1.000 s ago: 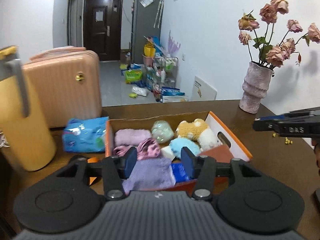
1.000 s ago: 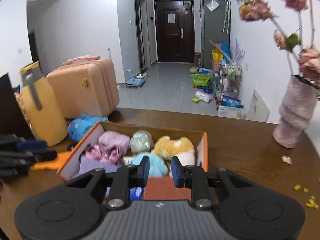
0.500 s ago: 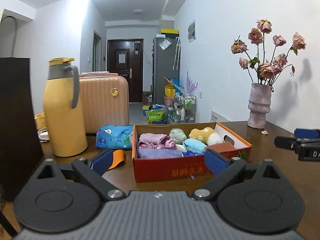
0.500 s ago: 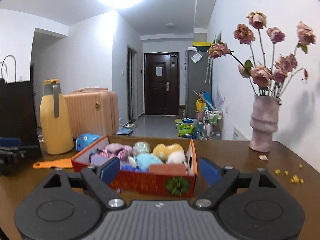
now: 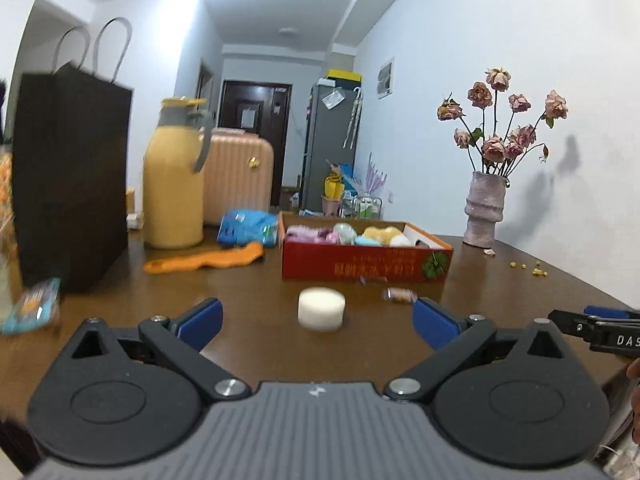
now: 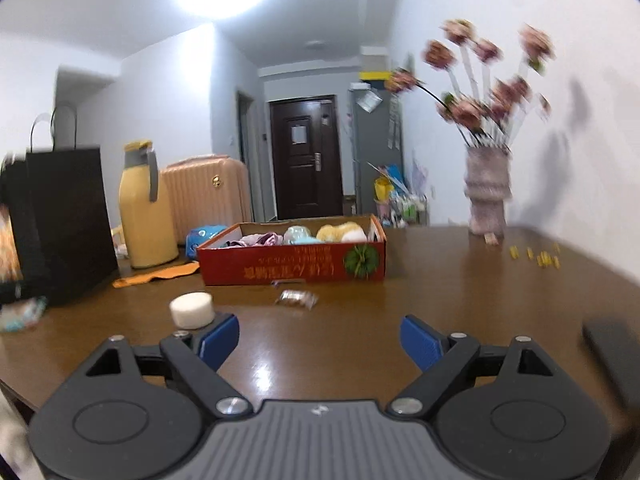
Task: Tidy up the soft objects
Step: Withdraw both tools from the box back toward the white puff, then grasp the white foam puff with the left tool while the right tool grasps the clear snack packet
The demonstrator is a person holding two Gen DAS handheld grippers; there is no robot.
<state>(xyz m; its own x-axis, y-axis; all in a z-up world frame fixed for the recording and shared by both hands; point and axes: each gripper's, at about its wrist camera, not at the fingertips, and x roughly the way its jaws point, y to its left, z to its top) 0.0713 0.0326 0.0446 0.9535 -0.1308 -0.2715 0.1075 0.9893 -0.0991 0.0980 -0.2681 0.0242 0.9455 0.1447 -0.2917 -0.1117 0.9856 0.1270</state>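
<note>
The box (image 5: 366, 268) is the landmark: a red carton lying flat on the brown surface (image 5: 256, 344), its long axis running left to right across both views, one long printed side facing the cameras. It is open at the top and holds soft toys (image 5: 376, 235) and folded cloths (image 5: 304, 234) in pink, mint, yellow and white, packed side by side.

In front of the box, apart from it, a white puff (image 5: 321, 308) stands upright as a short round cylinder, flat face up. Just right of the puff, closer to the box, lies a small wrapped sweet (image 5: 398, 294).

The left gripper (image 5: 318, 322) hangs low over the surface in front of the box, its fingers (image 5: 200, 322) spread wide with nothing held; the puff shows between them but further off, untouched. The right gripper (image 6: 320, 338) sits in front of the box too, fingers (image 6: 420, 340) also spread and empty, the puff just beyond its left finger. Neither gripper's spread has widened to speak of in the last half second.

Left of the box lie an orange strip (image 5: 208, 260) and a blue packet (image 5: 248, 230); further left stand a yellow flask (image 5: 174, 176) and a black paper bag (image 5: 68, 172). Right of the box stands a vase (image 5: 484, 216) of dried roses, with yellow crumbs (image 5: 528, 268) scattered near it. Behind the box are a peach suitcase (image 5: 238, 178), a corridor, a dark door (image 5: 252, 116) and a grey fridge (image 5: 332, 140). The right wrist view is blurred.
</note>
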